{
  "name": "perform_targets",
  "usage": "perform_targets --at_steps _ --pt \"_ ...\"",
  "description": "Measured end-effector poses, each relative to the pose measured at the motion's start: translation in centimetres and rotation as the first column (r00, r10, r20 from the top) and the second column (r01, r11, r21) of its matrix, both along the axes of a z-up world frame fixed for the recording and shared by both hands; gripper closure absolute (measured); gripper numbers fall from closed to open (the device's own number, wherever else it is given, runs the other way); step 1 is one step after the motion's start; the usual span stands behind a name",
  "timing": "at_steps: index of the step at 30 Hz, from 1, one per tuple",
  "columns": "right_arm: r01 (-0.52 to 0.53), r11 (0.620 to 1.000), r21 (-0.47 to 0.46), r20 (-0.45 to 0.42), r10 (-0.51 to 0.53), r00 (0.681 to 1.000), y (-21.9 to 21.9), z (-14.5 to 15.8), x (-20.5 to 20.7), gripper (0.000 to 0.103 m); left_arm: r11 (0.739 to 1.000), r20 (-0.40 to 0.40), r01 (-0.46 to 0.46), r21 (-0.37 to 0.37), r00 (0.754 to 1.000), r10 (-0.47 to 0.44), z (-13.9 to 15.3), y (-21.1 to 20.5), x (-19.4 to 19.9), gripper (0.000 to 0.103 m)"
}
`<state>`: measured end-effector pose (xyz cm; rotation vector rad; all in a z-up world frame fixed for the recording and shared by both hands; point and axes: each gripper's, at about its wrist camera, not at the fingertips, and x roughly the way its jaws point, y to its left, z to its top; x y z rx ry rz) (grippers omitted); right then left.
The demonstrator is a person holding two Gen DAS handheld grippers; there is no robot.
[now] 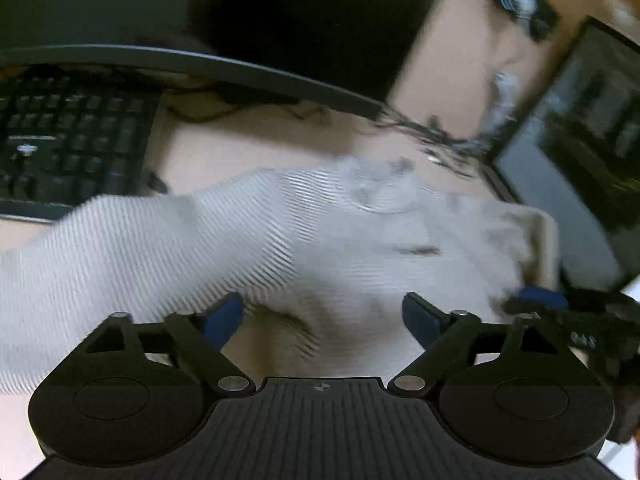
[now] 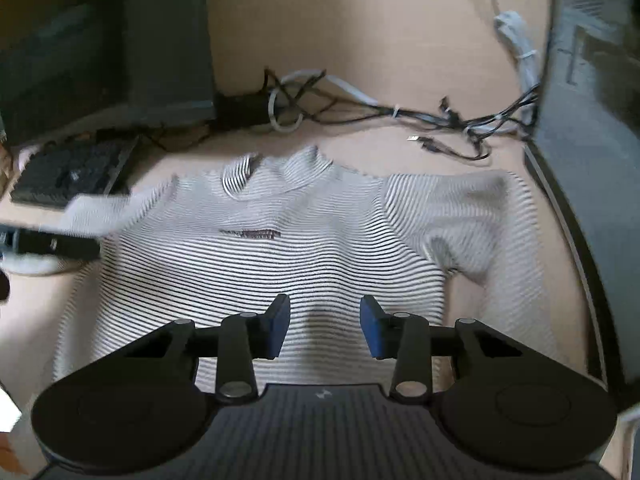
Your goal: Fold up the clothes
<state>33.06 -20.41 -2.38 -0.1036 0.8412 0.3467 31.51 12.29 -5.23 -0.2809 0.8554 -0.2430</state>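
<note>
Right wrist: sweater (image 2: 280,248) on beige table (image 2: 360,40).

The striped sweater (image 2: 280,256) is soft ribbed knit cloth lying on a smooth matt light wood-look desk (image 2: 360,40), the right gripper (image 2: 325,326) is matt black plastic with blue, probably rubbery pads, and the keyboard (image 1: 72,140) looks matt black plastic.
</note>
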Motion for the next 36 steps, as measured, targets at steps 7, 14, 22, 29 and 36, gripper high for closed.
perform_targets --at_steps 7,14,22,29,36 --pt "0.03 0.995 -0.1 0.001 -0.031 1.0 -0.7 -0.1 2.8 0.061 0.98 -0.012 -0.187 0.064 0.982 0.188 0.5 4.0 -0.1 0.011" --pt "-0.238 0.955 -0.175 0.162 0.267 0.95 7.9 2.5 7.8 0.071 0.987 0.012 -0.15 0.055 0.989 0.15 3.1 2.7 -2.0 0.004" --pt "-0.436 0.868 -0.238 0.024 0.454 0.891 12.5 -2.1 13.1 0.068 0.974 0.021 -0.144 0.177 0.99 0.142 4.9 1.3 -4.9 0.001" --pt "-0.399 0.904 -0.155 0.086 0.414 0.906 11.4 -0.6 12.4 0.099 0.971 0.015 -0.156 0.181 0.988 0.156 5.0 1.1 -5.1 0.001" --pt "-0.293 0.951 -0.095 0.209 0.307 0.929 11.0 1.8 14.4 0.099 0.975 -0.008 -0.152 0.159 0.988 0.156 4.5 0.9 -5.1 0.0"
